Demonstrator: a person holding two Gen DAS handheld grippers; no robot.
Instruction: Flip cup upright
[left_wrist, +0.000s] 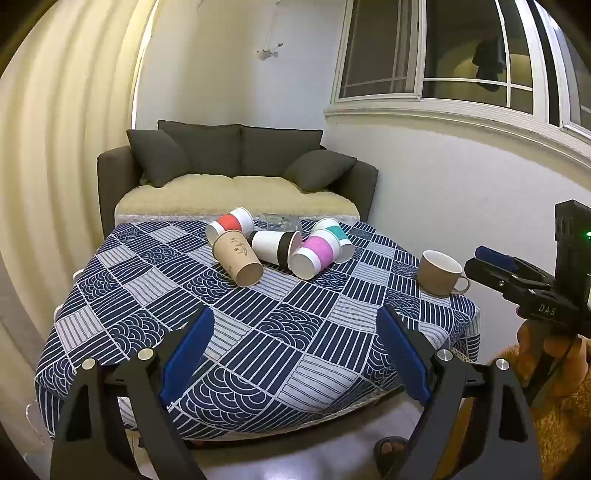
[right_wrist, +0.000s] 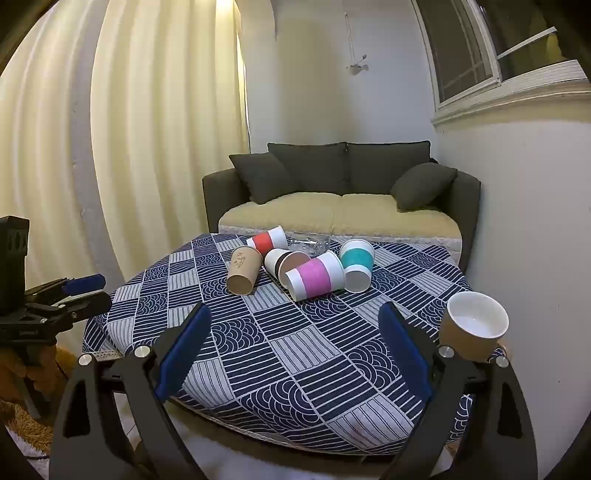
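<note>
Several paper cups lie on their sides in a cluster at the far middle of the table: a plain brown cup (left_wrist: 238, 260) (right_wrist: 242, 271), a red-banded cup (left_wrist: 229, 223) (right_wrist: 266, 240), a black-banded cup (left_wrist: 275, 246) (right_wrist: 286, 260), a pink-banded cup (left_wrist: 316, 253) (right_wrist: 314, 275) and a teal-banded cup (left_wrist: 336, 234) (right_wrist: 356, 264). A brown ceramic mug (left_wrist: 439, 272) (right_wrist: 474, 325) stands upright at the table's right edge. My left gripper (left_wrist: 295, 354) is open and empty over the near table edge. My right gripper (right_wrist: 293, 354) is open and empty too, also seen from the side (left_wrist: 496, 266).
The table (left_wrist: 258, 332) wears a blue-and-white patterned cloth. A crumpled clear plastic item (left_wrist: 279, 220) lies behind the cups. A dark sofa (left_wrist: 236, 173) stands behind the table, a curtain to the left, a white wall and window to the right.
</note>
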